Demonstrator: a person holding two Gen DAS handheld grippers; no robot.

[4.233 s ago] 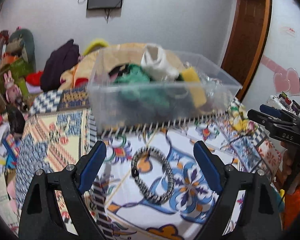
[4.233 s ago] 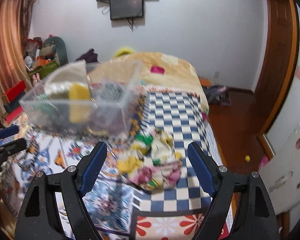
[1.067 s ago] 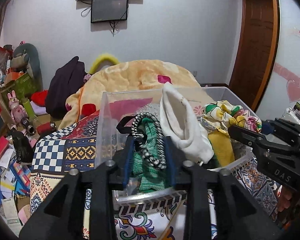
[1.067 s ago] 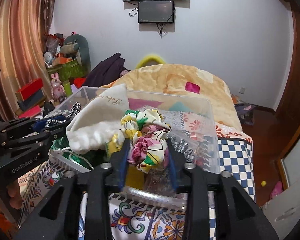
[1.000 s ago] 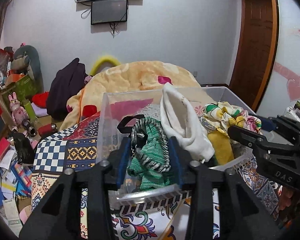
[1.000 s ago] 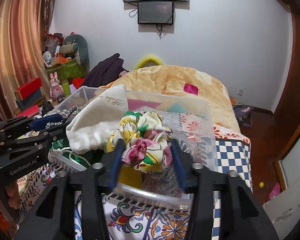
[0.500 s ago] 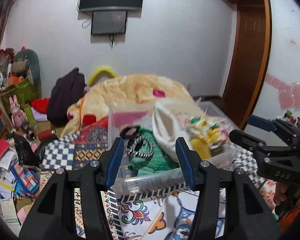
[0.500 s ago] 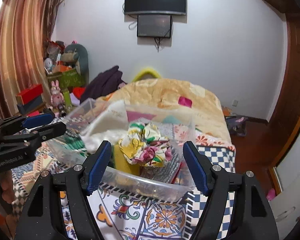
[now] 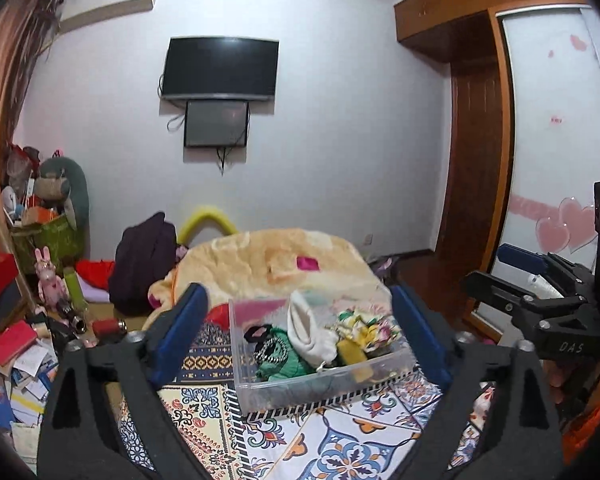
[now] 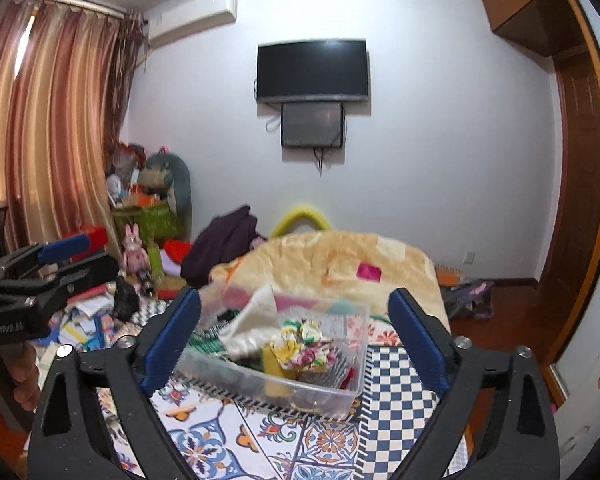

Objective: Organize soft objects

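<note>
A clear plastic bin [image 9: 300, 394] stands on the patterned bed cover and holds soft things. In it lie a black-and-white braided band [image 9: 269, 347] on green cloth, a white pouch [image 9: 306, 330] and a floral scrunchie [image 9: 364, 328]. The bin also shows in the right wrist view [image 10: 320, 394], with the floral scrunchie [image 10: 304, 346] on top. My left gripper [image 9: 298, 344] is open and empty, held back and above the bin. My right gripper [image 10: 294, 342] is open and empty, likewise back from the bin.
An orange blanket heap [image 9: 284, 268] lies behind the bin. A dark bag [image 9: 146, 264] and a cluttered floor with books [image 9: 16, 344] are at the left. A wooden wardrobe and door [image 9: 480, 208] stand at the right. A TV [image 9: 220, 68] hangs on the wall.
Both grippers let go of their items into the bin: the left dropped the braided band, the right the floral scrunchie. Both opened wide and pulled back and up from the bin.
</note>
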